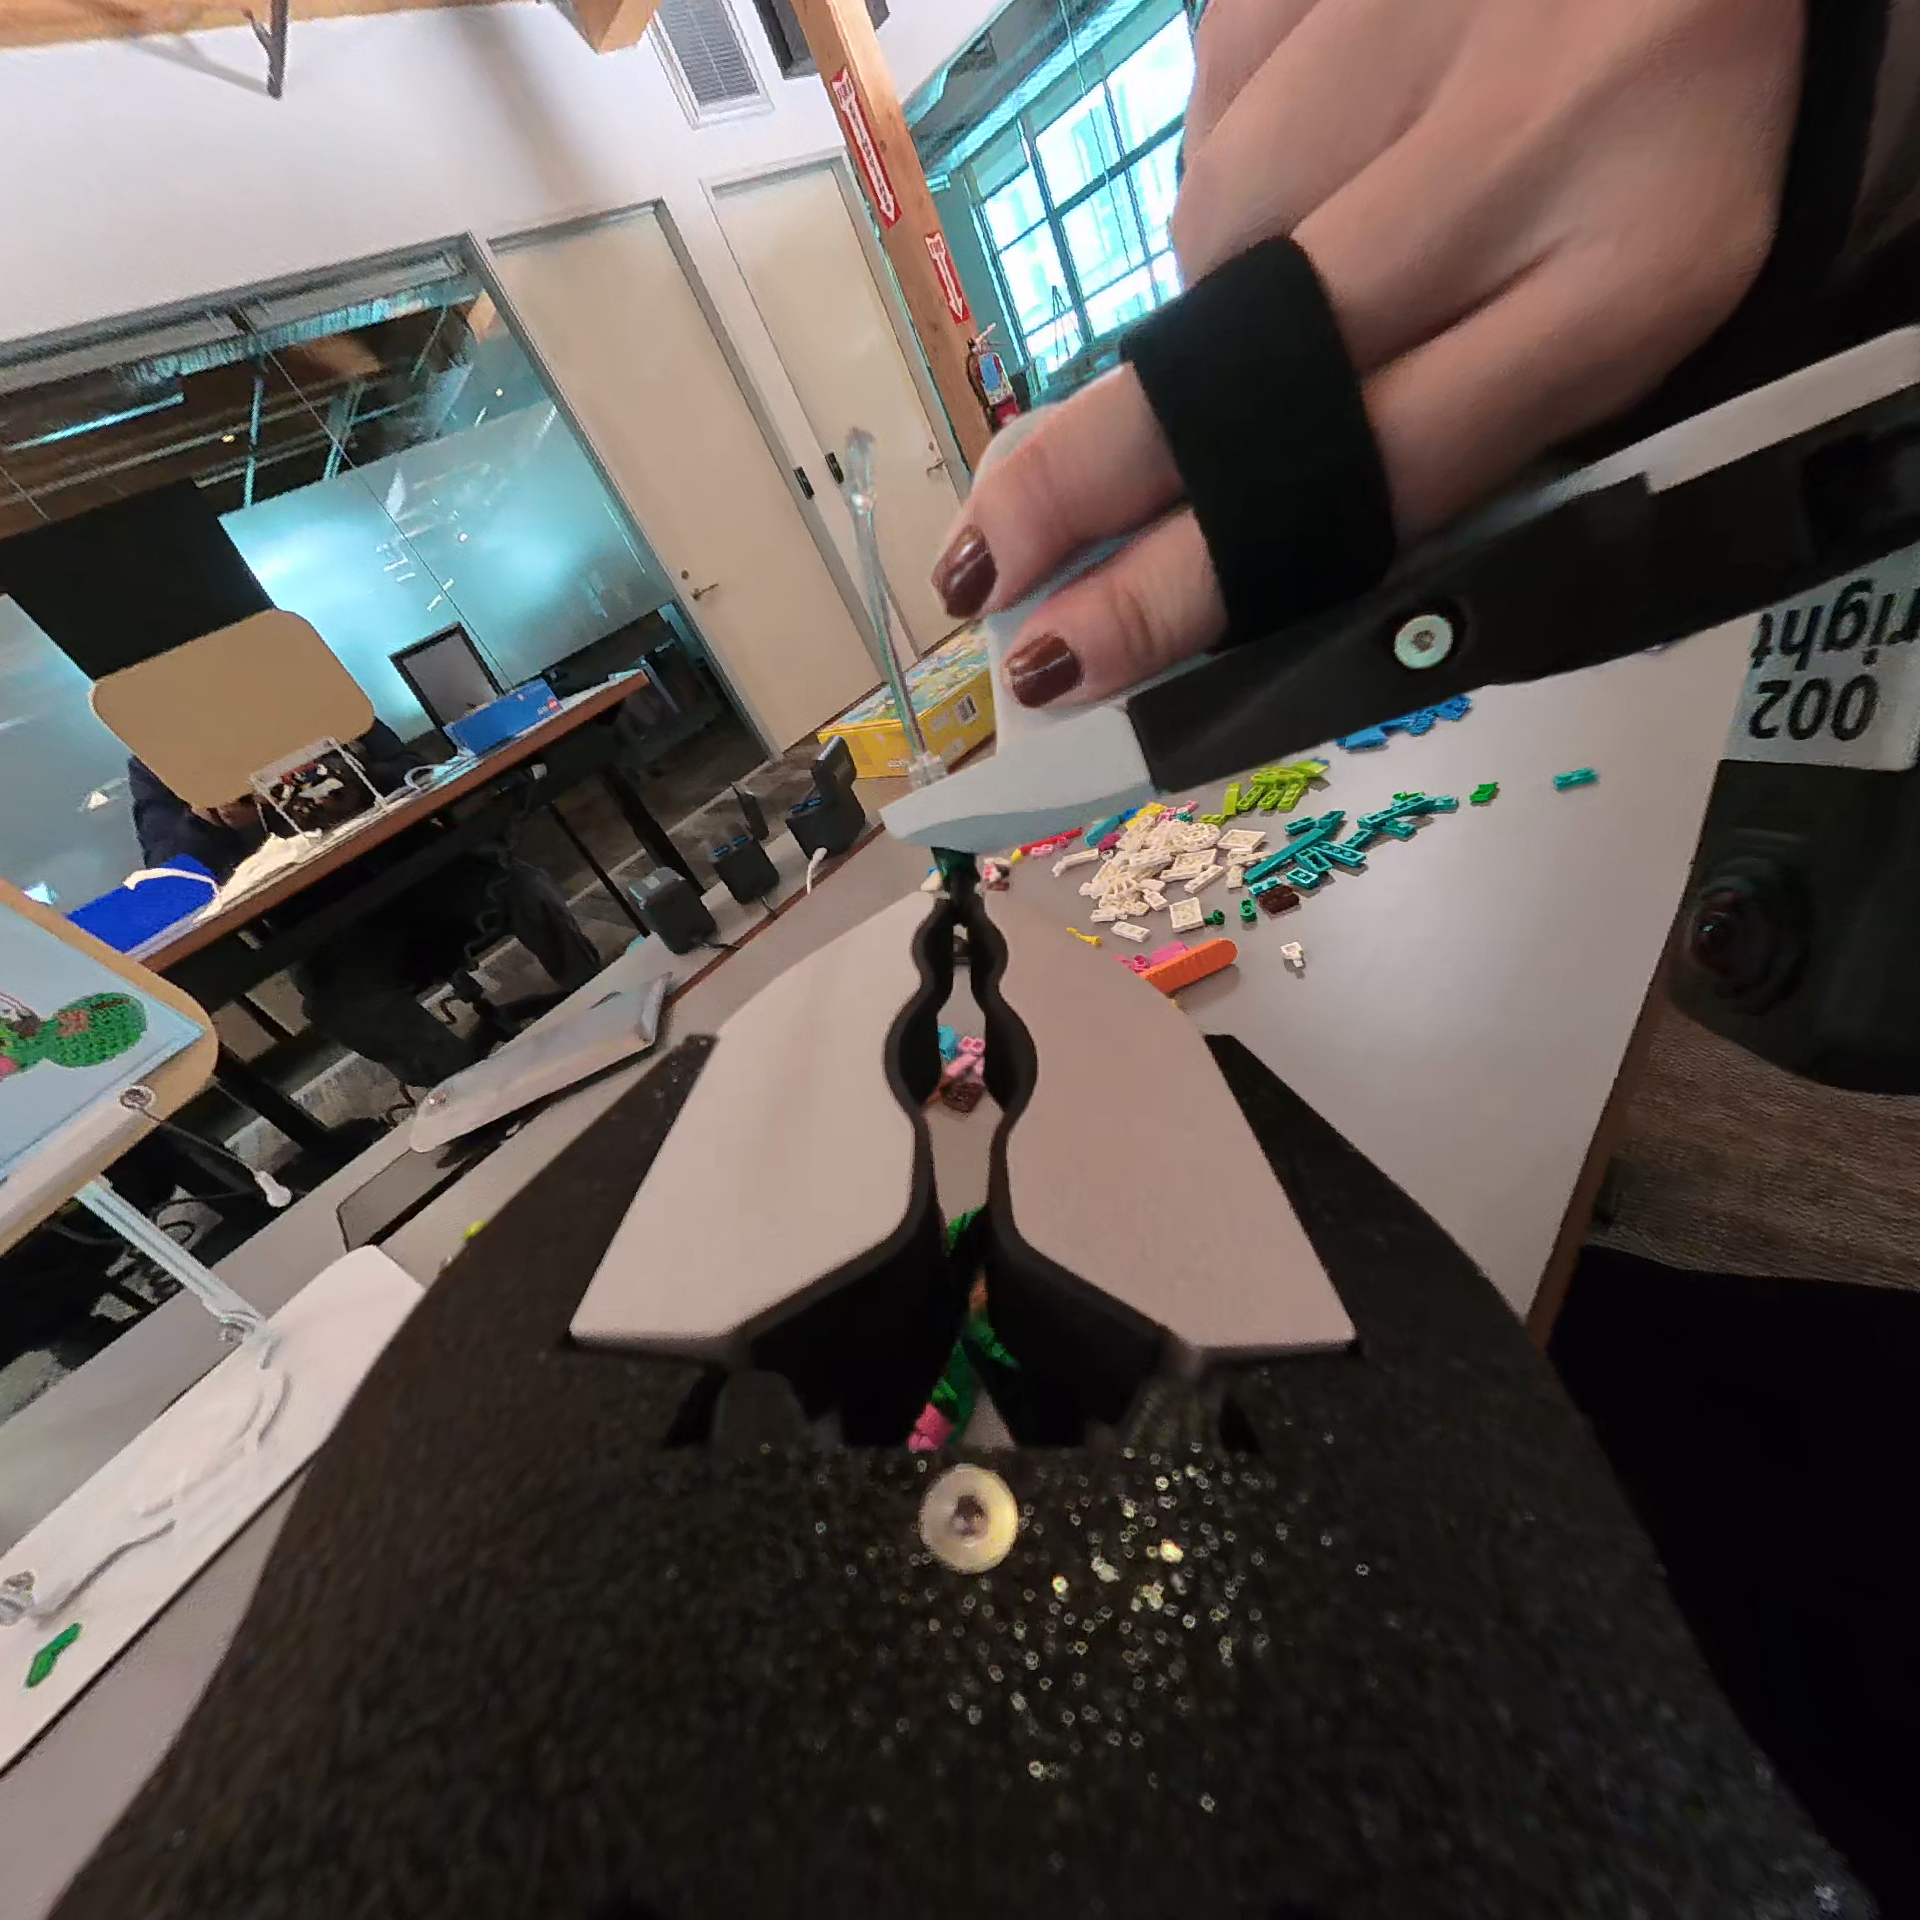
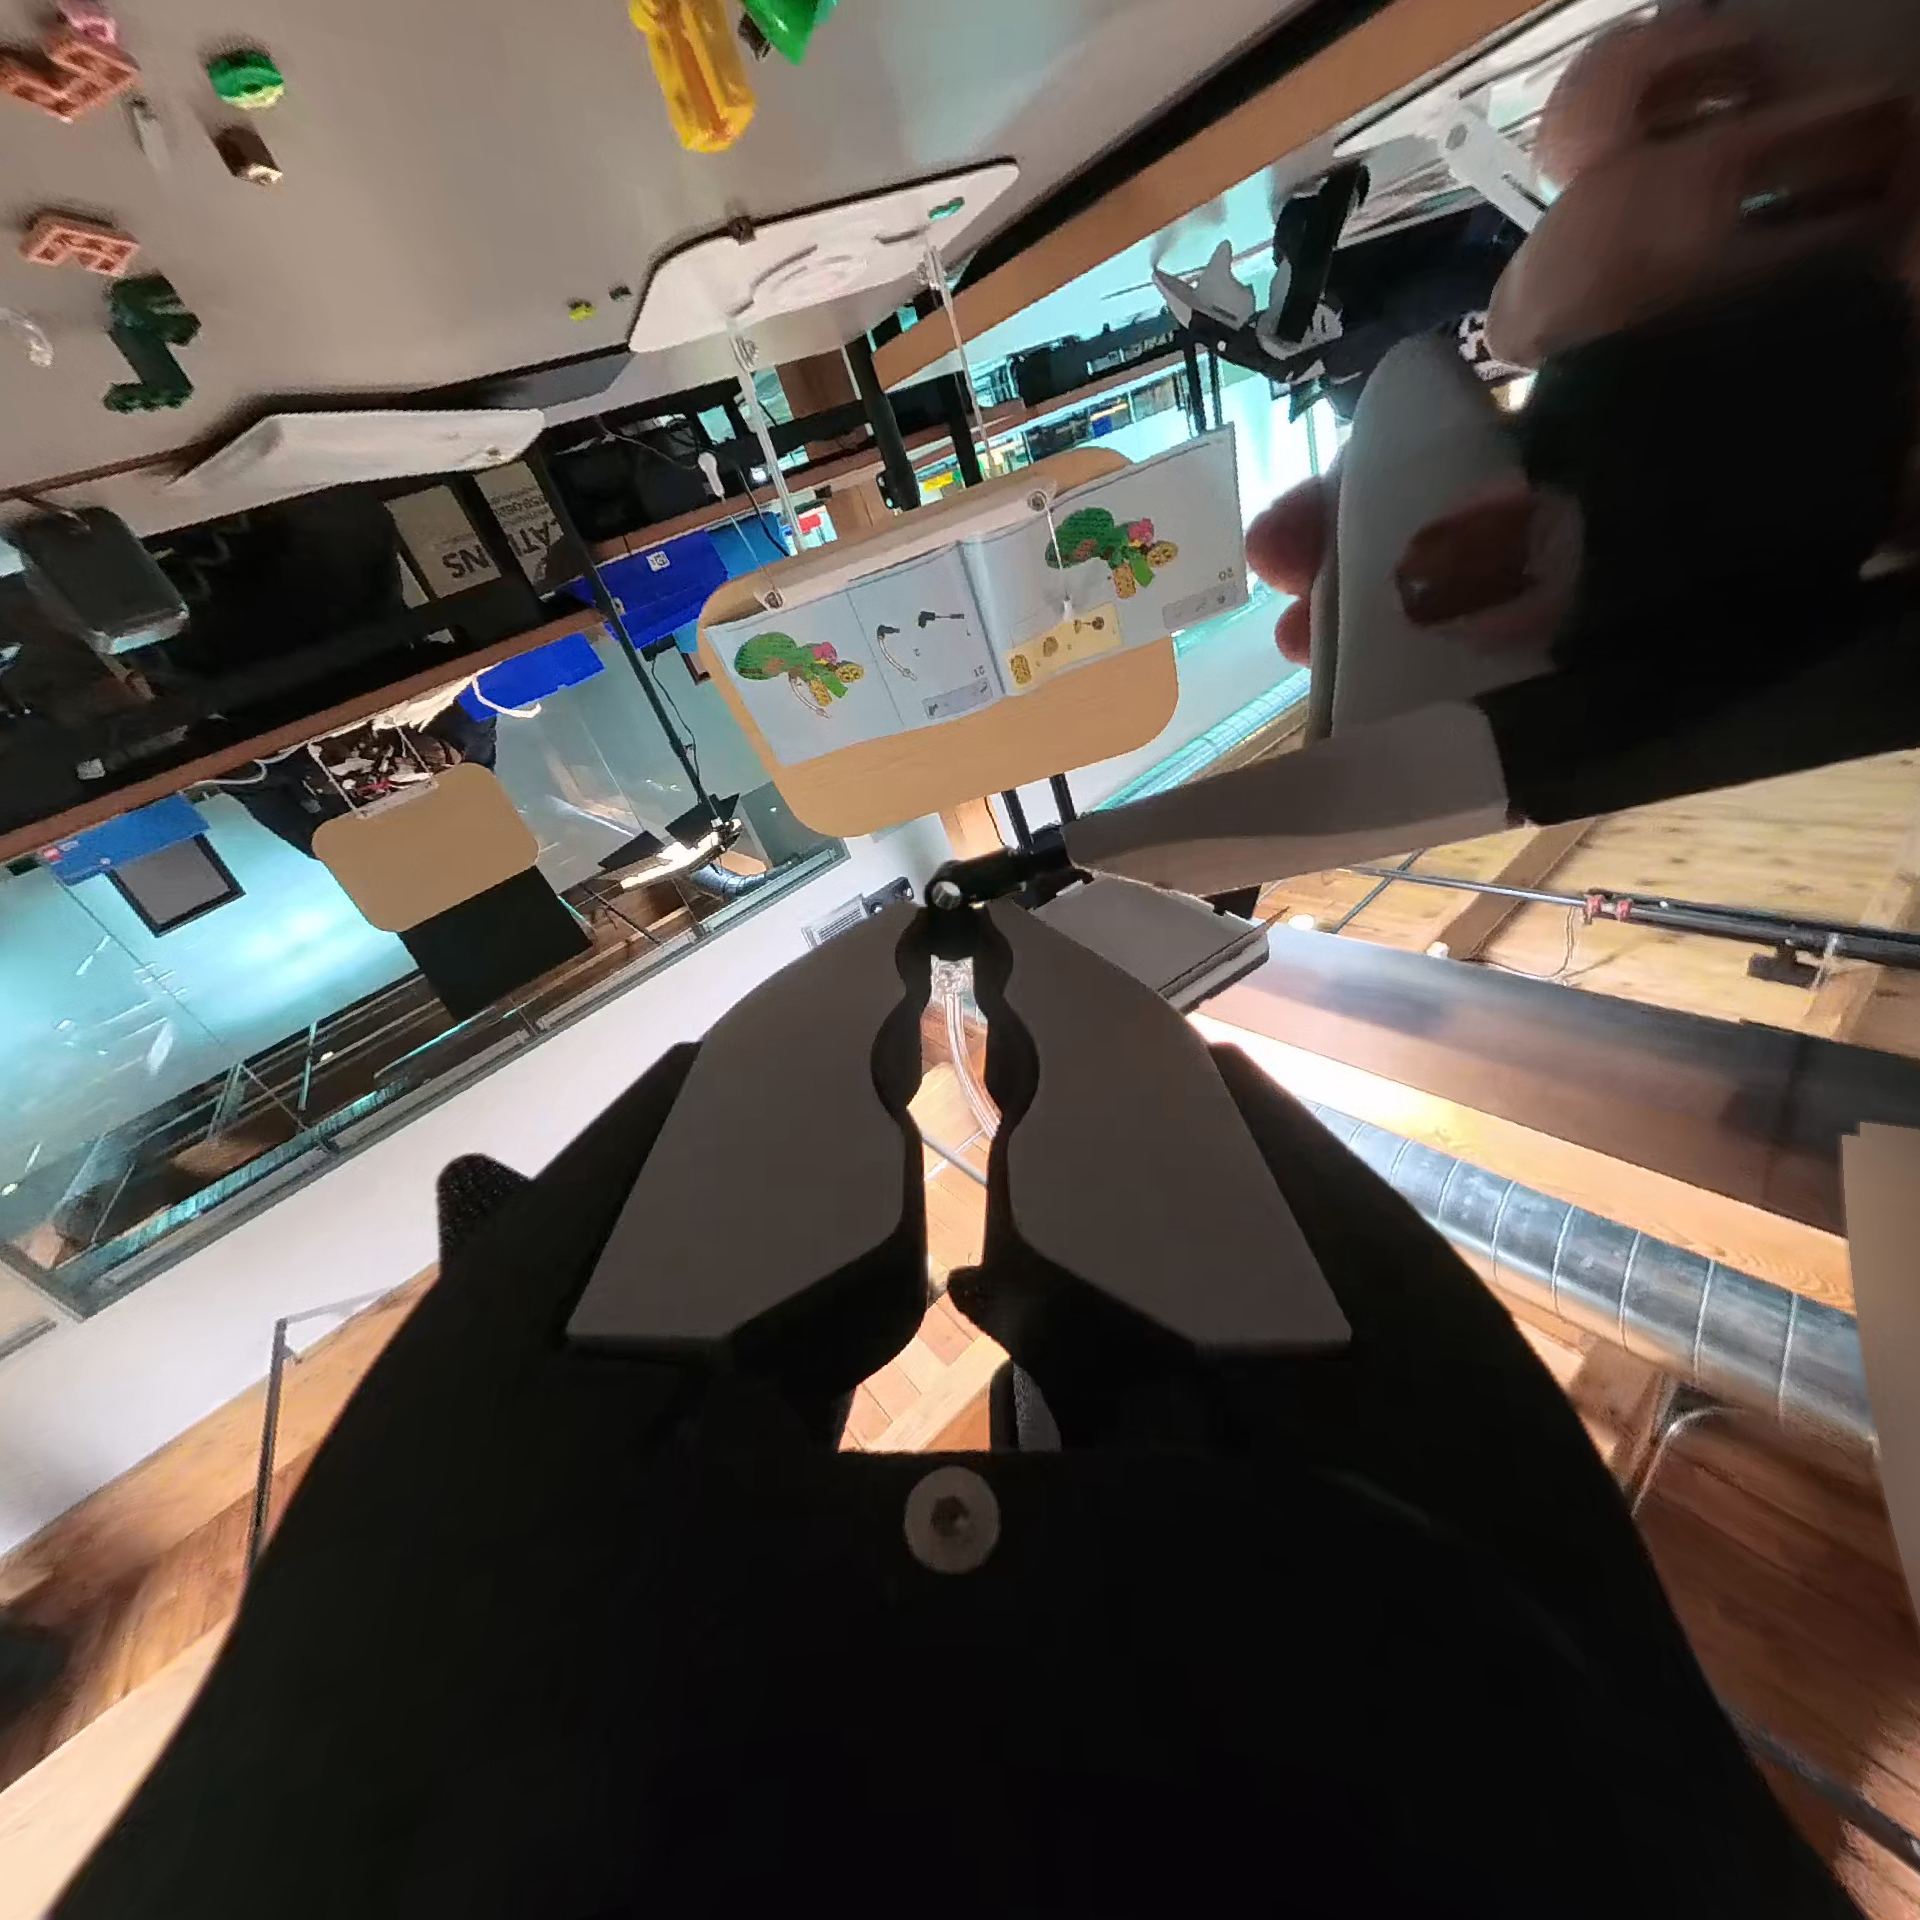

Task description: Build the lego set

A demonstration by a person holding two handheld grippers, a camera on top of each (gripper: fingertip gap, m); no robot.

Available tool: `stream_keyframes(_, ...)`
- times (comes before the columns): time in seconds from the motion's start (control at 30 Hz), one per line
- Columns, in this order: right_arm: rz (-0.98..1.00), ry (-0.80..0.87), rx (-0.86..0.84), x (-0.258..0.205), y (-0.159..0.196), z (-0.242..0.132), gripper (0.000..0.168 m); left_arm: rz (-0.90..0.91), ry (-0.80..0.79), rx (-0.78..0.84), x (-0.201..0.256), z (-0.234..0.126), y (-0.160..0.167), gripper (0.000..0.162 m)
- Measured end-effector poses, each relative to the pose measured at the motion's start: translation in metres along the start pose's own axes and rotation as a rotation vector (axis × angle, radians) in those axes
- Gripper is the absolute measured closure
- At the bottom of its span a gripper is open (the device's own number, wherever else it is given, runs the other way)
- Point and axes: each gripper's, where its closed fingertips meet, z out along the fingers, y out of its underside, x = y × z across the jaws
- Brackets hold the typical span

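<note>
My left gripper (image 1: 954,894) is shut on a small black piece (image 1: 951,871) at its tips, held above the grey table (image 1: 1455,987). My right gripper (image 1: 925,816) comes in from the right and meets it tip to tip, shut on a clear curved tube (image 1: 876,582) that stands up above it. The right wrist view is upside down. There, my right gripper (image 2: 951,925) holds the clear tube (image 2: 961,1023) between its fingers, against the black piece (image 2: 948,894) held by the left gripper (image 2: 1049,857).
Loose white, teal and pink bricks (image 1: 1195,862) and an orange brick separator (image 1: 1195,961) lie on the table beyond the grippers. The open instruction booklet (image 2: 977,613) hangs on a wooden stand. Built green (image 2: 151,332) and yellow (image 2: 696,73) parts lie on the table. A white tray (image 1: 156,1455) sits at the left. Less than 4 cm separates the two grippers' tips.
</note>
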Motion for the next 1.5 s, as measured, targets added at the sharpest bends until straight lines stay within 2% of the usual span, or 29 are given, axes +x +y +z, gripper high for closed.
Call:
stream_keyframes(0.1, 0.013, -0.037, 0.001, -0.001, -0.001, 0.001, 0.164, -0.008, -0.011, 0.004, -0.001, 0.000, 0.001, 0.160)
stream_keyframes(0.37, 0.263, -0.091, -0.020, 0.002, 0.003, 0.002, 0.164, 0.001, -0.056, 0.061, -0.008, -0.004, -0.005, 0.160)
stream_keyframes(0.9, 0.140, -0.093, -0.054, 0.001, 0.003, 0.002, 0.164, 0.010, -0.050, 0.038, -0.005, -0.002, -0.003, 0.160)
stream_keyframes(1.07, 0.138, -0.116, -0.031, -0.001, 0.000, 0.001, 0.164, 0.074, -0.045, 0.027, -0.003, -0.002, -0.002, 0.160)
stream_keyframes(1.3, 0.222, -0.162, 0.080, -0.005, -0.008, -0.003, 0.164, 0.190, -0.015, 0.033, 0.003, -0.001, 0.000, 0.160)
stream_keyframes(1.5, 0.307, -0.202, 0.114, -0.007, -0.010, -0.007, 0.164, 0.165, 0.009, 0.040, 0.006, 0.000, 0.001, 0.160)
